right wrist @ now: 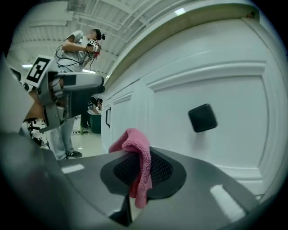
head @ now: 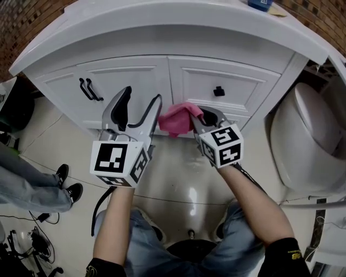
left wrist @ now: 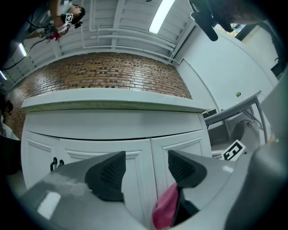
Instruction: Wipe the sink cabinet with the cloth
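Observation:
The white sink cabinet (head: pixel 162 81) fills the far half of the head view, with a black knob (head: pixel 218 91) on its right drawer and black handles (head: pixel 89 90) on the left door. My right gripper (head: pixel 201 120) is shut on a pink cloth (head: pixel 177 119), which bunches against the cabinet front below the drawer. In the right gripper view the cloth (right wrist: pixel 138 161) hangs out between the closed jaws, close to the knob (right wrist: pixel 202 117). My left gripper (head: pixel 138 111) stands open just left of the cloth, with nothing between its fingers (left wrist: pixel 109 175).
A white toilet (head: pixel 305 140) stands at the right of the cabinet. A person's legs and black shoes (head: pixel 67 184) are at the left on the tiled floor, with cables (head: pixel 32 238) near them. A blue object (head: pixel 259 4) lies on the countertop. Brick wall (left wrist: pixel 103 72) rises behind.

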A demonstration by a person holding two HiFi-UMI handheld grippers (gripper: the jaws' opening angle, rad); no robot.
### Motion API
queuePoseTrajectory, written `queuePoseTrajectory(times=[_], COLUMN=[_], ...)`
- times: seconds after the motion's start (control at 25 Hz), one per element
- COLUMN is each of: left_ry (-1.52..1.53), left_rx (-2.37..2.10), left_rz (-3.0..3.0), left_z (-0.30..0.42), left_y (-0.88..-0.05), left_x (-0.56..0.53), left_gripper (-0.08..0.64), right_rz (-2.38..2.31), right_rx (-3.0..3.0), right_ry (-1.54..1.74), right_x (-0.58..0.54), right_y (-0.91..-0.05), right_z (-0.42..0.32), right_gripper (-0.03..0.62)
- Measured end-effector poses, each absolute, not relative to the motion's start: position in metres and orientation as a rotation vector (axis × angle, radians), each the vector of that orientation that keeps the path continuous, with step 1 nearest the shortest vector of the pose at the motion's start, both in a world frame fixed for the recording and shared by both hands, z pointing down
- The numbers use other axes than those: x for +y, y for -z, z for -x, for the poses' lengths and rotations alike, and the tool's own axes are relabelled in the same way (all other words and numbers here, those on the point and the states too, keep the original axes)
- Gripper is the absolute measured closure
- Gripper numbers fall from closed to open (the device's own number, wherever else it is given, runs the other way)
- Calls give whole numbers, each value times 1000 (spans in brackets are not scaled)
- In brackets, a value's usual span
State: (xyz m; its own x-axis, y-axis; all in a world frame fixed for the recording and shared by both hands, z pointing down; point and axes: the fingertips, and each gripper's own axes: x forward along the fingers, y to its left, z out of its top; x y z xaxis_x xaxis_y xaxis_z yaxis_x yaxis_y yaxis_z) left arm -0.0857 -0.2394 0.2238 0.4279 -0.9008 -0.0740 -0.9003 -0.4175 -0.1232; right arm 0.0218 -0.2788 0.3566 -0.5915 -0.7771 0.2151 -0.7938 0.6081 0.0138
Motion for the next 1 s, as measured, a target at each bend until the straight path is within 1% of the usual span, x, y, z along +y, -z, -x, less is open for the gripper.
queuePoseTrajectory(times=[0.2, 0.32, 0.52, 0.84, 1.0], left_ry=[5, 26, 21, 27, 18], left_rx=[1615, 1622, 1626, 1552, 1540], left_rz=[2527, 2513, 2535, 2571, 2569], left_z=[94, 102, 100, 66, 58], left_y=[-222, -222, -226, -230, -227], left_x=[-240, -244, -250, -254, -254], left_gripper=[262, 262, 262, 262, 262], right_rz=[-1313, -1370, -1518, -1755, -1773], right_rx=[-2607, -2525, -2433, -2119, -2024], right_ry=[-85, -64, -112, 76, 143], right_x=[-304, -308, -306, -288, -281], right_y=[-362, -368, -359, -359, -353], right_z=[7, 2, -56, -174, -209], right_gripper=[572, 572, 572, 572, 568])
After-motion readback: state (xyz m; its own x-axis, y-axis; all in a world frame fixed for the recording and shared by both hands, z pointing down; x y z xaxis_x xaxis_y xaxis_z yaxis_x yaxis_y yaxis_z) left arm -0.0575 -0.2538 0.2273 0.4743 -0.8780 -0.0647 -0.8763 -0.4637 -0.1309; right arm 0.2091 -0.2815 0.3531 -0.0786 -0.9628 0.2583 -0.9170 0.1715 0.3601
